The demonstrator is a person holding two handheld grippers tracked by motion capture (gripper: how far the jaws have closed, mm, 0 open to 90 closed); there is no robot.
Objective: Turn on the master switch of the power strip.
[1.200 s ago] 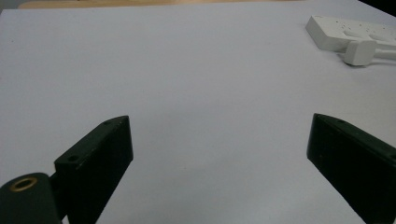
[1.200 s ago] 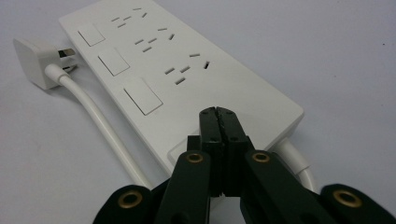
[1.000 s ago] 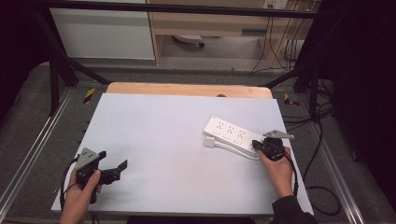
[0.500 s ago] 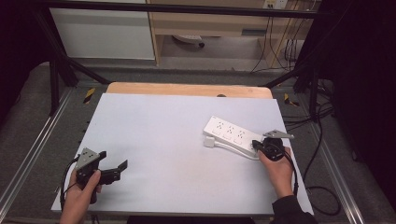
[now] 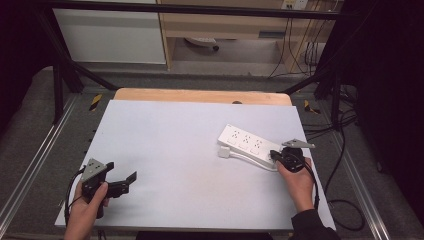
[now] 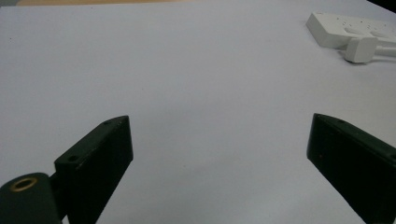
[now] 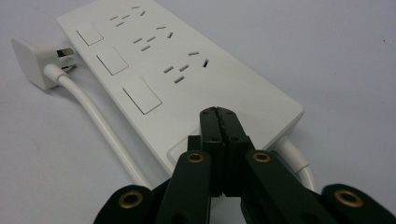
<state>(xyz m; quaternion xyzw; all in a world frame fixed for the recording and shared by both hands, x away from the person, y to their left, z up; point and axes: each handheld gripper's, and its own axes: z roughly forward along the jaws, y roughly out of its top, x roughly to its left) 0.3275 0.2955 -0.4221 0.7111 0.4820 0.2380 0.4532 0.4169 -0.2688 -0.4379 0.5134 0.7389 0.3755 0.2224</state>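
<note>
- At the near left corner of the desk (image 5: 165, 130), the left hand-held gripper (image 5: 131, 179) is held in a hand (image 5: 86, 210) just above the pale surface; its two black jaws are spread wide apart, with nothing between them.
- In the left gripper view, bare desk is seen between those jaws, and the power strip (image 6: 348, 29) and its plug (image 6: 360, 49) are seen far off at the upper right.
- The middle of the desk is covered by a plain white sheet.
- On the right half of the desk a white power strip (image 5: 246, 145) is laid flat and slanted, its far end turned toward the desk's middle and its near end toward the person.
- Three sets of sockets, each with a rectangular rocker switch beside it, are carried on the top face of the power strip (image 7: 187, 79).
- A white cable (image 7: 100, 119) is run along one long side of the strip, ending in a white plug (image 7: 35, 60) that lies on the desk beside the far end, prongs pointed at the strip.
- The right hand-held gripper (image 7: 218, 116) is held at the strip's near end, its jaws pressed together with nothing gripped; the tips lie over the near corner of the top face, though contact cannot be told.
</note>
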